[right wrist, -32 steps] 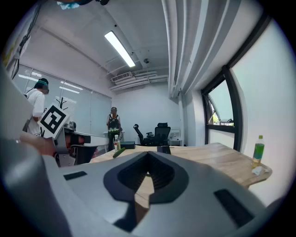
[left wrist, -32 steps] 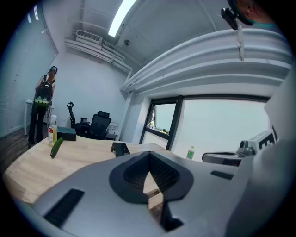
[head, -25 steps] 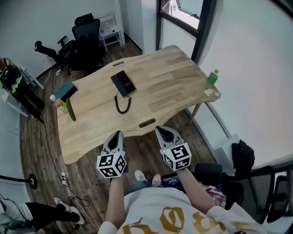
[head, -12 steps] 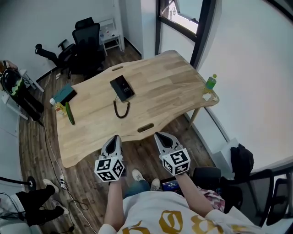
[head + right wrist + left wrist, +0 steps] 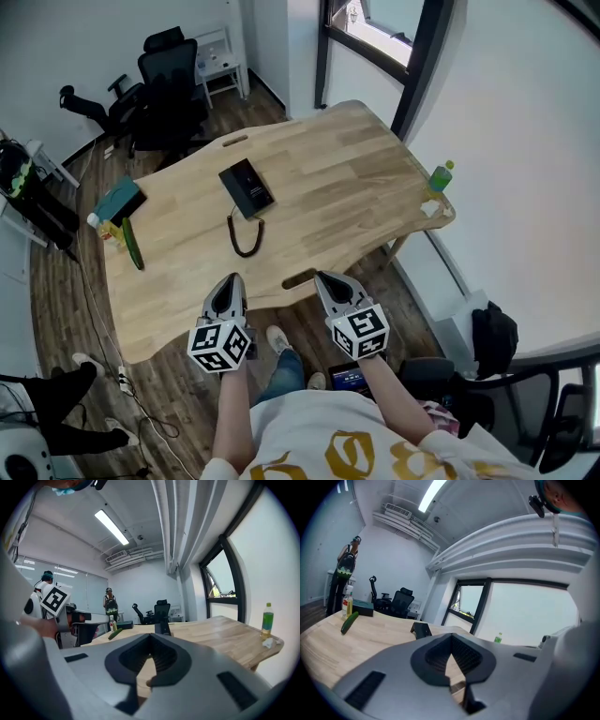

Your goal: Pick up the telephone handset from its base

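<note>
The black telephone [image 5: 247, 187] lies mid-table with its handset on the base, a dark coiled cord [image 5: 246, 236] looping toward me. It shows small in the left gripper view [image 5: 421, 630] and in the right gripper view [image 5: 162, 628]. My left gripper [image 5: 230, 286] and right gripper [image 5: 330, 281] hover side by side at the wooden table's near edge [image 5: 187, 314], well short of the phone. Both are shut with nothing between the jaws, as the left gripper [image 5: 451, 638] and right gripper [image 5: 150, 638] show in their own views.
A cucumber [image 5: 131, 246], a small bottle [image 5: 97, 223] and a teal box [image 5: 117, 200] sit at the table's left end. A green bottle [image 5: 440, 176] stands at the right corner. Office chairs [image 5: 169, 75] are beyond the table. A person's legs [image 5: 56, 412] are at lower left.
Both grippers have come a little closer to the table's near edge, still side by side and shut. The person at lower left has shifted. The phone has not moved.
</note>
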Demonstrator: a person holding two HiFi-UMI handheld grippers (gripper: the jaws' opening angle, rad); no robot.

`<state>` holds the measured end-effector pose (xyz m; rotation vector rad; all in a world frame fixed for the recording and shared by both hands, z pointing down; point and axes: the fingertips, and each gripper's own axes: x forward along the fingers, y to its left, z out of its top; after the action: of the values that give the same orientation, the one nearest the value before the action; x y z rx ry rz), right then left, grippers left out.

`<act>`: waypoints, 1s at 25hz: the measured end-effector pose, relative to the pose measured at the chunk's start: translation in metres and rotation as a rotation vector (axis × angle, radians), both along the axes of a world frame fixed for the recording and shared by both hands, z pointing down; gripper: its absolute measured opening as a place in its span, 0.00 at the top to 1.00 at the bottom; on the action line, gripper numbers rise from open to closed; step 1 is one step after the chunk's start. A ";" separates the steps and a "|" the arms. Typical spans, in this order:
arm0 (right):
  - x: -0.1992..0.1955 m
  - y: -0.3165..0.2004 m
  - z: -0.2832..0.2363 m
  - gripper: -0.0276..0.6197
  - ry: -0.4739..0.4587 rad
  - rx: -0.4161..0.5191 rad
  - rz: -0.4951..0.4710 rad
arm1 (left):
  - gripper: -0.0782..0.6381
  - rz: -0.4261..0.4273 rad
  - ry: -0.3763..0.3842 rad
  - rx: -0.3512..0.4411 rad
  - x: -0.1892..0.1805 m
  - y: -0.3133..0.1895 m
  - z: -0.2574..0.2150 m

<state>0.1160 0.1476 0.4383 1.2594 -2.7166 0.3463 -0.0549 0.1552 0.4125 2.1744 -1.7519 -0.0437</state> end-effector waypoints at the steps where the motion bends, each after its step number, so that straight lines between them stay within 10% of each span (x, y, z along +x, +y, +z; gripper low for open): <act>1: -0.003 -0.010 0.002 0.95 0.000 -0.005 0.000 | 0.88 0.002 0.001 -0.003 -0.002 -0.010 0.002; 25: -0.079 -0.193 0.018 0.95 0.057 -0.053 0.109 | 0.88 0.093 0.050 -0.041 -0.083 -0.201 0.019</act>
<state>0.0367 -0.0449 0.4567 1.3846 -2.5806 0.3860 -0.1382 -0.0454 0.4316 2.2033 -1.6085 -0.0377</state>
